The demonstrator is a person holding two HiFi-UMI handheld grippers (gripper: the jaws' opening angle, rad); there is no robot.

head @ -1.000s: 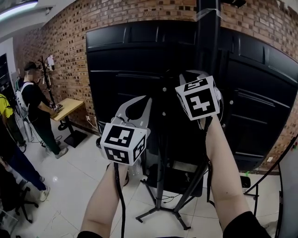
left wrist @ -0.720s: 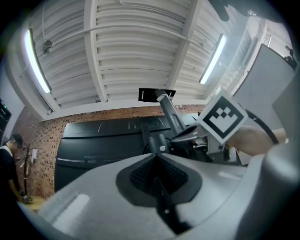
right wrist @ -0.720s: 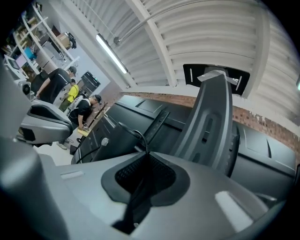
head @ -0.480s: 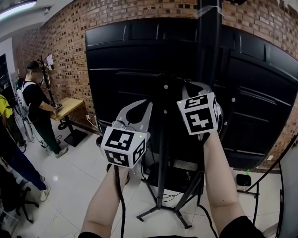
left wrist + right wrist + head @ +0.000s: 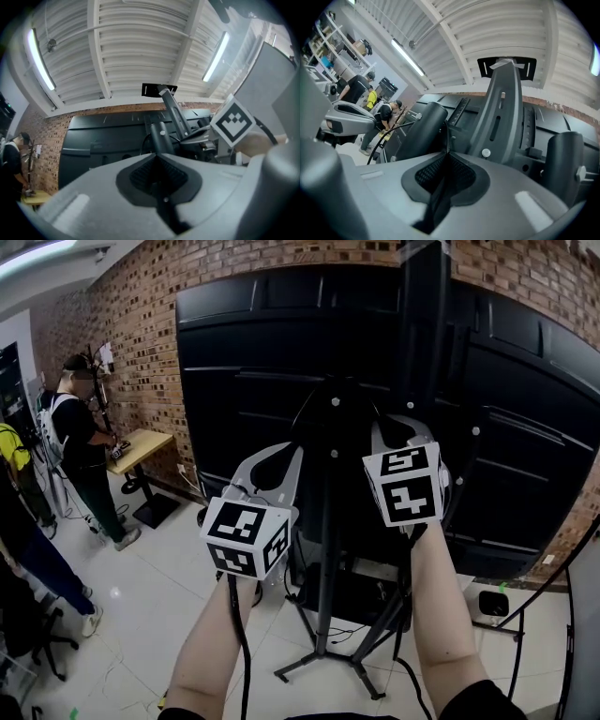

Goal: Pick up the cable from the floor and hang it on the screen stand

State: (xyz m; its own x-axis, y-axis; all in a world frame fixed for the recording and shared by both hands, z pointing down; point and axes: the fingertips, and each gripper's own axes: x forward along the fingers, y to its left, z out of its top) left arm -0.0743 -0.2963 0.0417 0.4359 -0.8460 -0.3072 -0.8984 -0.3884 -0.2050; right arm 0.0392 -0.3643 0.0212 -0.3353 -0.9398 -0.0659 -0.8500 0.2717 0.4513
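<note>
Right gripper pinches cable; head view hides this.

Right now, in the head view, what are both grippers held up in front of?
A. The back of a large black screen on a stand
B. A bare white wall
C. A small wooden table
A: the left gripper and right gripper are both up against the dark back of the screen, with the stand post between them.
</note>
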